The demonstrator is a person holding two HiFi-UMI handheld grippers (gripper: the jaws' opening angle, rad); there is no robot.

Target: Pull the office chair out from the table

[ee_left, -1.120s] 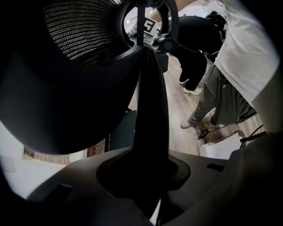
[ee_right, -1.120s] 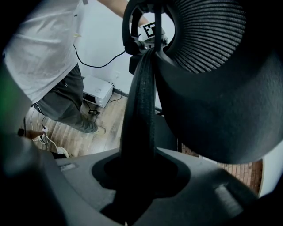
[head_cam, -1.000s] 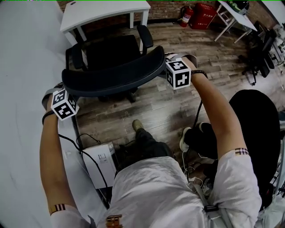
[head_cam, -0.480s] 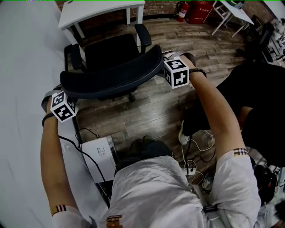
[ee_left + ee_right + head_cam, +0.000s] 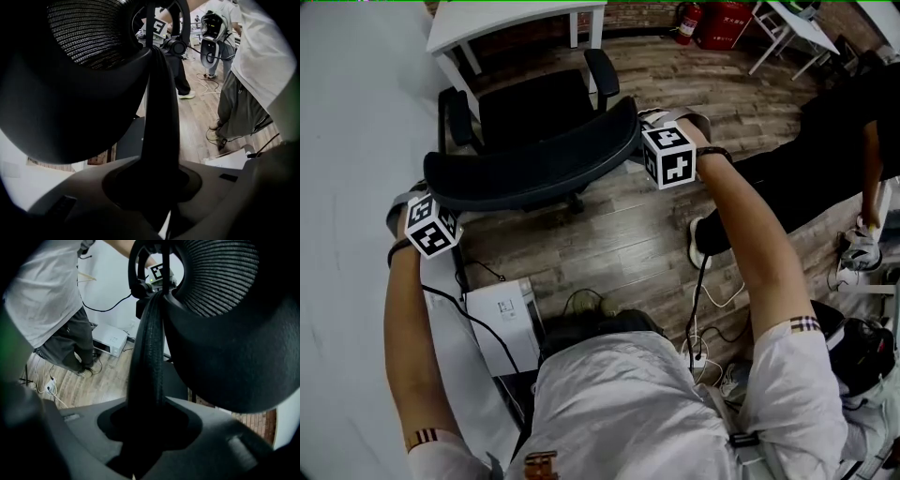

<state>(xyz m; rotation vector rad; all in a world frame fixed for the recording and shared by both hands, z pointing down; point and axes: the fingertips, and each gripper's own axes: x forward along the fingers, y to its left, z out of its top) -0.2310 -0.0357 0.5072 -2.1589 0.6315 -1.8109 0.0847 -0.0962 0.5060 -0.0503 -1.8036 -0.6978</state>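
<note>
From where I'm standing, the person has the office chair [image 5: 534, 112] by the top of its backrest [image 5: 534, 167], one claw at each end. The left gripper [image 5: 425, 187] is pinching the rim at the left end and the right gripper [image 5: 639, 131] is pinching it at the right end. Look through either gripper's own camera and the dark edge of the backrest runs straight through the slot between the jaws, which are pressed onto it rather than spread around it. Makes sense to me: a chair on castors swivels if you tug one corner, so a grip on both ends should drag it straight.

Both claws tilt steeply down onto the rim. My guess is that hooks them over the top edge so it won't slip out on the pull.

Where's the chair? It stands on the wooden floor just on the near side of the white table [image 5: 516, 19], armrests close to the table's legs, backrest towards the person. I'd call it out, or near enough.

One worry: the cables [image 5: 712, 291] and the white box [image 5: 502, 319] on the floor by the person could snag a castor.
</note>
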